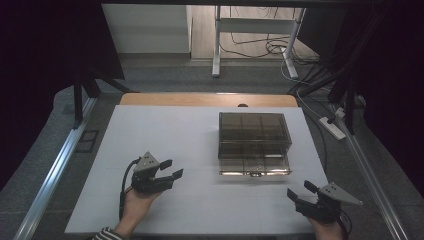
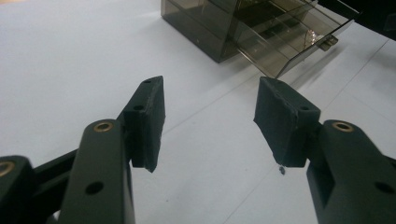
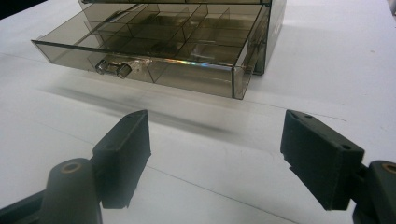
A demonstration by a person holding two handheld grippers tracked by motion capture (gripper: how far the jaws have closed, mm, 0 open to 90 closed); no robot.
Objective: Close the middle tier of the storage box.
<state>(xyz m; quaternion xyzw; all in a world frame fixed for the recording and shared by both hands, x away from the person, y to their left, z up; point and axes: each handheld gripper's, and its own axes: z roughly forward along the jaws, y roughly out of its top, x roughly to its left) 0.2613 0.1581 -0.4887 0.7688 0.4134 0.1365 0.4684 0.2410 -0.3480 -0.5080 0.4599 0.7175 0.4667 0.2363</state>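
White desk (image 1: 165, 130) bearing smoky drawer box (image 1: 252, 131) at centre, bottom drawer (image 1: 255, 165) pulled out, left hand-held gripper (image 1: 169, 169) at 8 o'clock, jaws wide, empty, right hand-held gripper (image 1: 298, 190) at 5 o'clock, likewise spread, empty.

The drawer box (image 1: 253, 135) looked like smoky, glossy clear plastic, its drawer (image 3: 154, 51) bearing a shiny metal handle (image 3: 112, 68) at 9 o'clock. The table sheet (image 1: 170, 135) was matt white. Gripper pads (image 2: 149, 121) seemed dull, slightly rough rubber.
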